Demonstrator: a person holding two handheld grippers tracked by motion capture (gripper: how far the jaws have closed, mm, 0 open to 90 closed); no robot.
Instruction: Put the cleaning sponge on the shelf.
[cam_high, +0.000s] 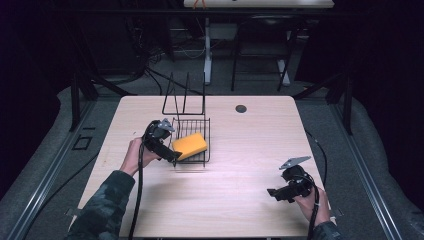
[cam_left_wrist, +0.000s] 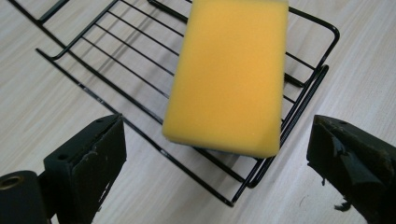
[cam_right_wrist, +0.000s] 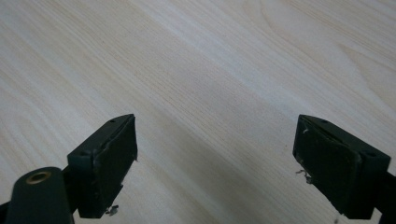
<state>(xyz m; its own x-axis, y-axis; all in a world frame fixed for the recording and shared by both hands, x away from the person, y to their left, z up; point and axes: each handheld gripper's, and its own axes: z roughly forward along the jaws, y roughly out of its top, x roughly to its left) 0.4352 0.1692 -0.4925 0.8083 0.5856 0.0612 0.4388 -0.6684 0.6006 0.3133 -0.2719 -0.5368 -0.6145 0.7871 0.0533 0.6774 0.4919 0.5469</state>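
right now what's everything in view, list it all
sponge: one, yellow, lying in the wire rack, near its front edge
wire rack: one, black, on the table's far left-centre
table: one, light wood, holds the rack
hole cover: one, dark, round, far side of the table
desk legs: white, on the floor beyond the table
left tool: one, black, open, just in front of the sponge
right tool: one, black, open, above bare table at near right
hands: two, each holding a tool
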